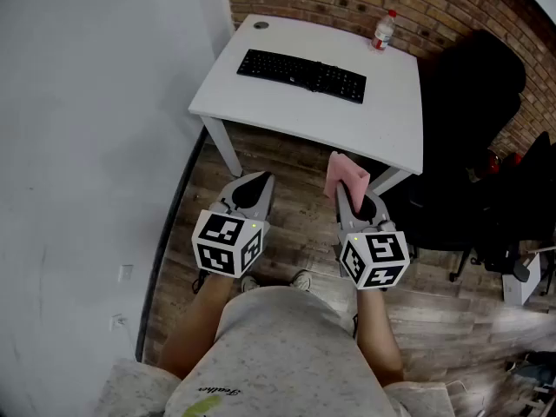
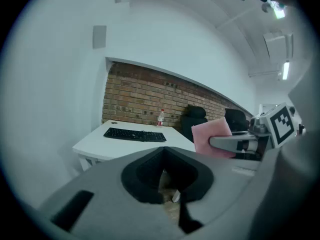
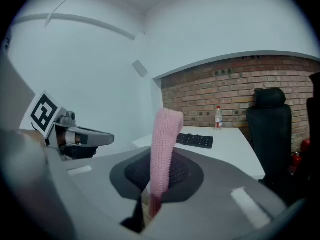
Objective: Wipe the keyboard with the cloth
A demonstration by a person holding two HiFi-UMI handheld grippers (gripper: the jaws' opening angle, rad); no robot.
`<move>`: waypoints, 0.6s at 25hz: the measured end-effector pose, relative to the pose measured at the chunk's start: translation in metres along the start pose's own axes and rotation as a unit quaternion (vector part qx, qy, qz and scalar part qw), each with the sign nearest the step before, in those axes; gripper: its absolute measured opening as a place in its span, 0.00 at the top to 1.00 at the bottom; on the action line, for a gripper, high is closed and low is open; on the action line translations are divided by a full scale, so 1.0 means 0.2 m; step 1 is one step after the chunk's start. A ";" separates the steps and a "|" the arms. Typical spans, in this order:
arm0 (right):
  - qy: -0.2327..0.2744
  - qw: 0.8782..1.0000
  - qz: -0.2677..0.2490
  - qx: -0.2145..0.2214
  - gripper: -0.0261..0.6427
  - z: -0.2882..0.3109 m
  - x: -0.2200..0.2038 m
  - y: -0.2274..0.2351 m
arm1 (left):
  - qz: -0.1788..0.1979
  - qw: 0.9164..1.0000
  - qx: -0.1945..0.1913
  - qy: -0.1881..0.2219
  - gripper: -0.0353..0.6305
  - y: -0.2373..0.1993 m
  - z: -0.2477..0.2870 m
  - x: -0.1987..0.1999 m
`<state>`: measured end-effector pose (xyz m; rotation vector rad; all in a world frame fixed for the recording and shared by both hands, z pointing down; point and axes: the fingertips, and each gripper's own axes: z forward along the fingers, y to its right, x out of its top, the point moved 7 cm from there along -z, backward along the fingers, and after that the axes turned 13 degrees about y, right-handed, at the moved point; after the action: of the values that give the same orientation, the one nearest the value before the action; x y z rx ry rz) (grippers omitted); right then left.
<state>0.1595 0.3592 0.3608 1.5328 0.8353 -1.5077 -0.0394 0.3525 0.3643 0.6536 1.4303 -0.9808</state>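
The black keyboard lies on a white table ahead of me, also seen far off as the keyboard and the keyboard. A pink cloth sticks up from my right gripper, which is shut on it. In the right gripper view the cloth rises upright between the jaws of my right gripper. My left gripper is shut on nothing; in its own view the left gripper points at the table. Both grippers hang over the wooden floor, short of the table's near edge.
A plastic bottle with a red cap stands at the table's far edge by the brick wall. A small round disc sits at the far left corner. A black office chair stands right of the table. A white wall runs along the left.
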 end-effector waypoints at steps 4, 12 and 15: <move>0.004 1.000 -0.002 -0.002 0.92 0.01 0.01 0.05 | -0.002 1.000 -0.005 -0.003 0.96 0.04 0.06 -0.01; 0.000 1.000 0.010 0.014 0.92 0.00 -0.02 0.20 | -0.004 1.000 -0.001 -0.016 0.96 0.15 0.21 -0.04; 0.000 1.000 0.016 0.019 0.92 0.01 -0.04 0.28 | -0.002 1.000 0.004 -0.018 0.96 0.19 0.29 -0.05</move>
<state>0.2085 0.3333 0.3735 1.5673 0.7816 -1.5087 0.0235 0.3235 0.3722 0.6350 1.3973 -0.9971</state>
